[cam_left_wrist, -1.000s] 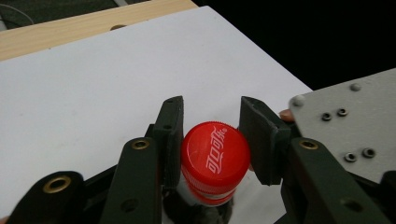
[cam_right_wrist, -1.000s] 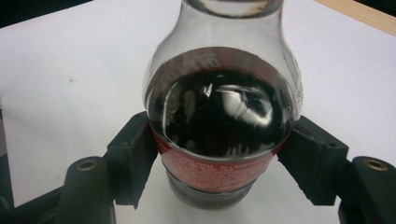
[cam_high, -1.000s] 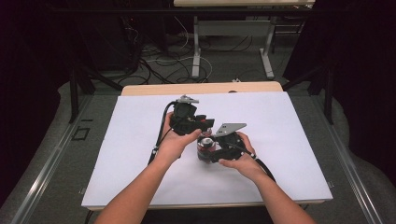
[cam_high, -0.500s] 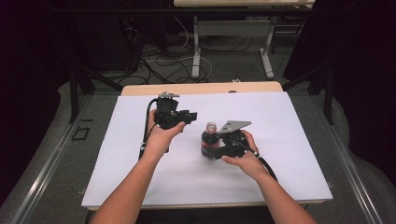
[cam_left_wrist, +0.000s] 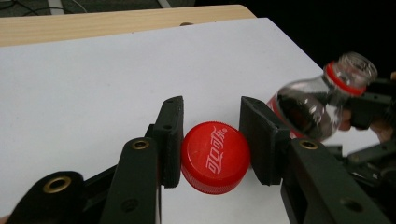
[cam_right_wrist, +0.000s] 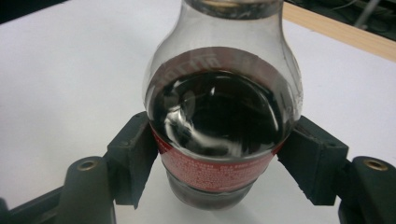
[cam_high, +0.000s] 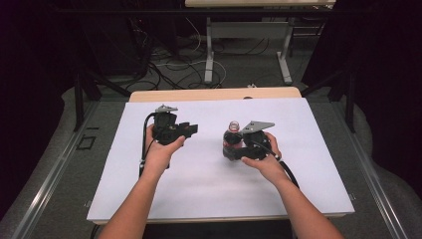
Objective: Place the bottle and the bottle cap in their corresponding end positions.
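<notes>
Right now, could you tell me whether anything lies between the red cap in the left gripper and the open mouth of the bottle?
Nothing visible does. The left gripper holds the red cap, and only bare white table cover separates it from the bottle clamped in the right gripper.

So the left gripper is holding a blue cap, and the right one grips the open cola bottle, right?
Not quite: the cap is red, not blue, as the left gripper view shows, pinched by the left gripper. The rest holds: the right gripper grips the open cola bottle.
</notes>
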`<action>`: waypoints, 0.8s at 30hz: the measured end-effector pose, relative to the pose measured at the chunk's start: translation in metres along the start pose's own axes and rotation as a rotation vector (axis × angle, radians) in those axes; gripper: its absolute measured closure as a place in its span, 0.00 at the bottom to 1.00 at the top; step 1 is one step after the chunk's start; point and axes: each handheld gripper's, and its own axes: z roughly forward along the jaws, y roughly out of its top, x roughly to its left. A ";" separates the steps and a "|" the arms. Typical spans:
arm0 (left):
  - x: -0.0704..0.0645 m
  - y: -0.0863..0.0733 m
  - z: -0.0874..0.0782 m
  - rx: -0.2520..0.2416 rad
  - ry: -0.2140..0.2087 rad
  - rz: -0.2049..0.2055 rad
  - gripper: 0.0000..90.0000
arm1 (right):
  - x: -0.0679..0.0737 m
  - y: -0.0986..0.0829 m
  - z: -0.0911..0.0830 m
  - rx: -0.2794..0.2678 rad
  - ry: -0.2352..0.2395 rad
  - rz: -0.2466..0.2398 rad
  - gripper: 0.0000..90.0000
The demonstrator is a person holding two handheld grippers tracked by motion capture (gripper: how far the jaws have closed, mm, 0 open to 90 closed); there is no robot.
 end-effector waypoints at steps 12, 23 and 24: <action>0.019 -0.020 0.002 0.012 0.000 -0.039 0.68 | -0.023 0.015 0.028 -0.030 -0.093 0.067 0.34; 0.022 -0.025 0.001 0.004 0.003 -0.050 0.68 | -0.025 0.027 0.066 -0.040 -0.110 0.096 0.34; 0.022 -0.026 0.001 0.006 0.002 -0.050 0.68 | -0.024 0.028 0.067 -0.034 -0.113 0.094 0.34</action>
